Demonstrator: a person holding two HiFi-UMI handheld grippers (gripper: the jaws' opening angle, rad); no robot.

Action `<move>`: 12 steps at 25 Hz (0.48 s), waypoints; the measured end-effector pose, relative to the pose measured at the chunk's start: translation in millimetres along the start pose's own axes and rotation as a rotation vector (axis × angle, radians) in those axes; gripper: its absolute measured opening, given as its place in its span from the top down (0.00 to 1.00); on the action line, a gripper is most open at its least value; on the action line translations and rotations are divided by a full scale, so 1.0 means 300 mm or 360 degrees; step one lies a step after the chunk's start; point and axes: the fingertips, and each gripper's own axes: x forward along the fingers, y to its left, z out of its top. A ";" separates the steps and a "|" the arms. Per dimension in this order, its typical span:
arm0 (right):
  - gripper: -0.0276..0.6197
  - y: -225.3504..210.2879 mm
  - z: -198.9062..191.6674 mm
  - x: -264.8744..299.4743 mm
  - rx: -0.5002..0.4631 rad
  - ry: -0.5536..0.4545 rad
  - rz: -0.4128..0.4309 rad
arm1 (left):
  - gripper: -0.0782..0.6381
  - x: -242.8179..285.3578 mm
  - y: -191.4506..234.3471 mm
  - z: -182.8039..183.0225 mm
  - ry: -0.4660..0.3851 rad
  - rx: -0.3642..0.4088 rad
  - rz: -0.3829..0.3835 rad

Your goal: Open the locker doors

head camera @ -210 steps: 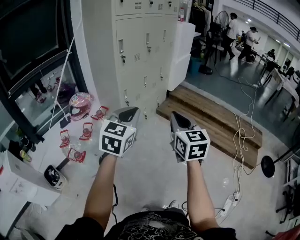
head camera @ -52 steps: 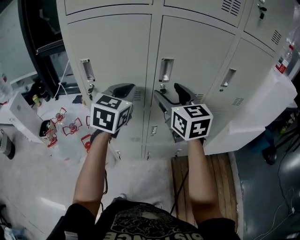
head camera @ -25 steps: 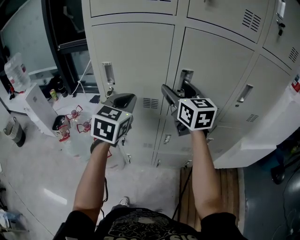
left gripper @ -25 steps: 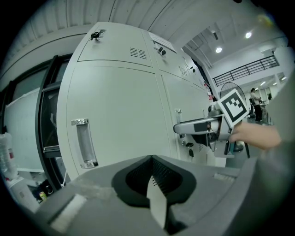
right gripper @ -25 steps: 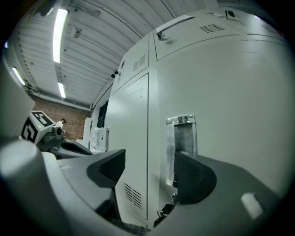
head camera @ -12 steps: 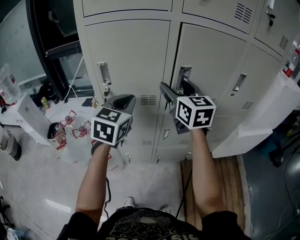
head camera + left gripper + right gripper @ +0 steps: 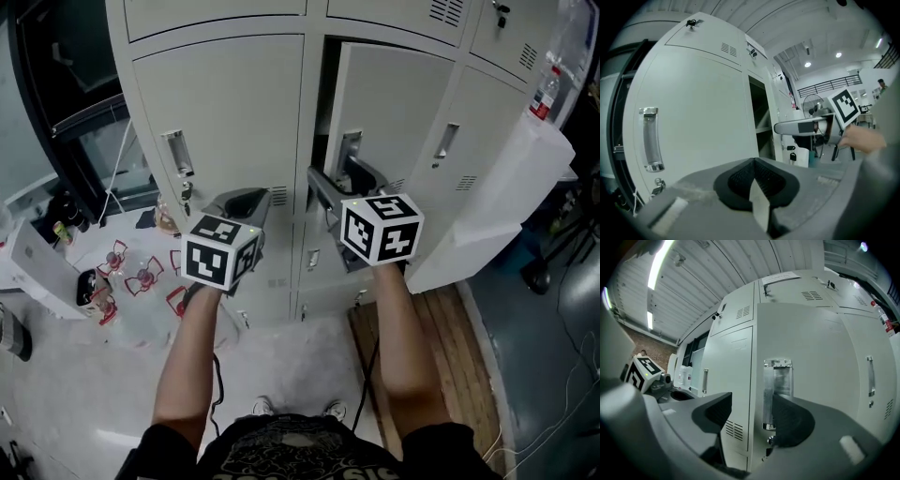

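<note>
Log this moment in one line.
middle beige metal locker door: ajar | right gripper: jaws just closing, chrome handle between | left gripper: jaws shut, empty

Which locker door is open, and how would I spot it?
Find the bank of pale grey lockers straight ahead. In the row under the top one, take the middle door. Unlike the shut doors beside it, it stands ajar, a dark gap along its left edge.

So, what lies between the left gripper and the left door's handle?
Nothing: the left gripper view shows only bare door panel between the shut left gripper and the handle.
</note>
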 end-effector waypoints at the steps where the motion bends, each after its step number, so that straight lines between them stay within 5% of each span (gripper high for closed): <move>1: 0.57 -0.002 0.000 -0.013 -0.0001 -0.0002 -0.0015 | 0.89 0.008 -0.012 0.001 -0.0003 0.0004 -0.0024; 12: 0.63 -0.029 0.003 -0.150 -0.0013 -0.0027 -0.0196 | 0.89 0.077 -0.139 0.035 -0.0048 0.0065 -0.0271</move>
